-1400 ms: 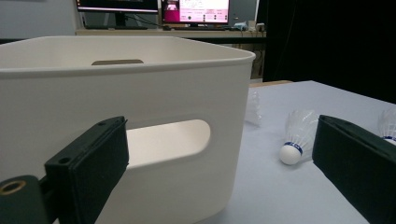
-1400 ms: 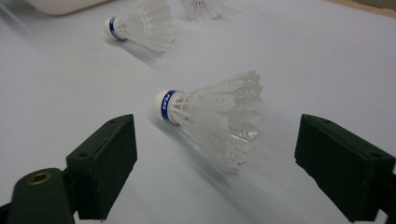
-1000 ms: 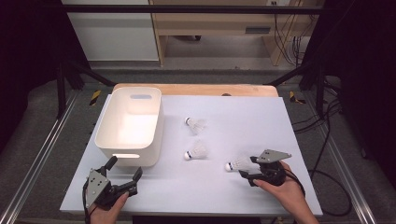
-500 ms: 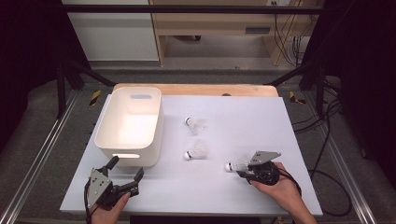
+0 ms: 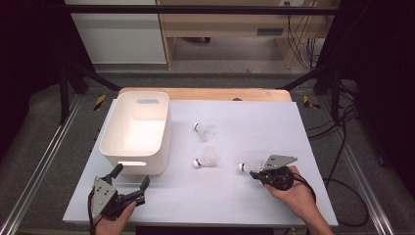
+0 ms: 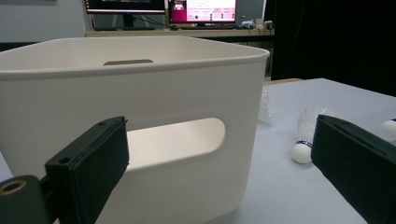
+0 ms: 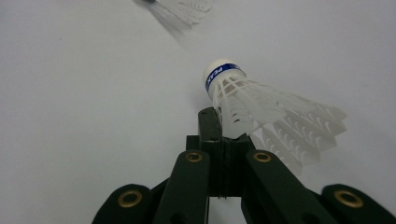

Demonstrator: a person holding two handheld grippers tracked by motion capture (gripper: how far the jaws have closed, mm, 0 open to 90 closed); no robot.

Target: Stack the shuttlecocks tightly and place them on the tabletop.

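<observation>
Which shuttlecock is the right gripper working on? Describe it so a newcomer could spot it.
Start at the white bin on the table's left, then look right. Of three shuttlecocks, it is the nearest one, the only one pinched by its feathers in the right gripper.

High view: bright overhead light on table (image 5: 244, 196), surroundings v. dark; glare inside white bin (image 5: 134, 132), soft short shadows. Left gripper view: jaws close & blurred, bin wall (image 6: 154, 93) evenly lit, monitors in bkgd overexposed. Right gripper view: shuttlecock (image 7: 261, 107) sharp, second one at top edge smeared, out of focus
</observation>
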